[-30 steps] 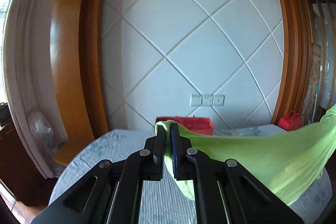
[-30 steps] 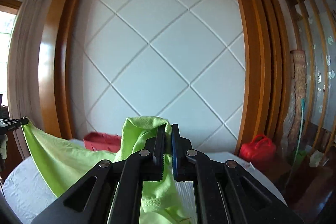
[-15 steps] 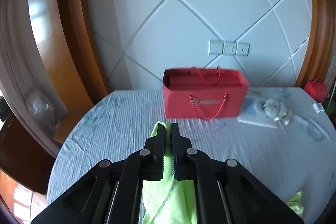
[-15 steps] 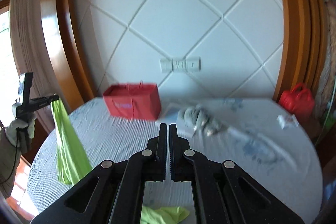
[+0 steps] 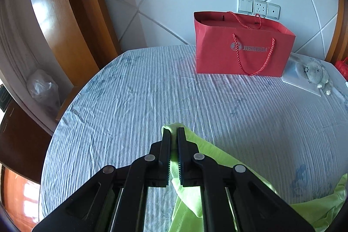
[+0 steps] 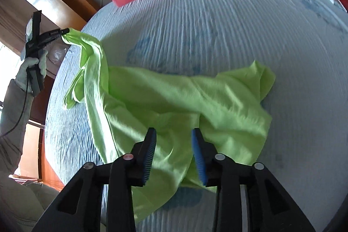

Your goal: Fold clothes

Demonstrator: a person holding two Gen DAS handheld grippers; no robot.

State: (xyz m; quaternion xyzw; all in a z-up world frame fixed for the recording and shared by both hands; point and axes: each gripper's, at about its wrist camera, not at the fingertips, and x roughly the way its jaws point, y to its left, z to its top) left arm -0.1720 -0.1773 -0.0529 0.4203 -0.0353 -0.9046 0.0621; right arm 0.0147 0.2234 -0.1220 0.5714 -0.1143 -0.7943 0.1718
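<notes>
**Lime-green garment spread half-way, one corner pinched**

Blue-grey ribbed cloth covers the round table (image 6: 217, 21), the largest thing in both views. On its near part lies the lime-green garment (image 6: 165, 101), crumpled and not yet flat: the main body rests on the table, one bunched end reaches toward the right side, and a long twisted part rises to the left edge of the table.

At the far side of the table stands a red paper bag (image 5: 241, 47) with cord handles, and beside it a grey plush toy (image 5: 317, 75) lies on a white flat item.

The left hand-held gripper (image 5: 173, 134) is pressed together on a corner of the garment and holds it lifted a little above the table; in the right wrist view the same gripper (image 6: 63, 33) is seen at the table edge with the fabric hanging from it. The right hand-held gripper (image 6: 174, 134) is spread wide, holds nothing, and hovers just above the middle of the garment.

I judge the step in hand is laying out the garment, before any fold. The next move probably calls for the right gripper to take the opposite corner or hem, so both can pull the fabric flat. The picture is a little blurred there, so which edge is nearest I cannot tell.
</notes>
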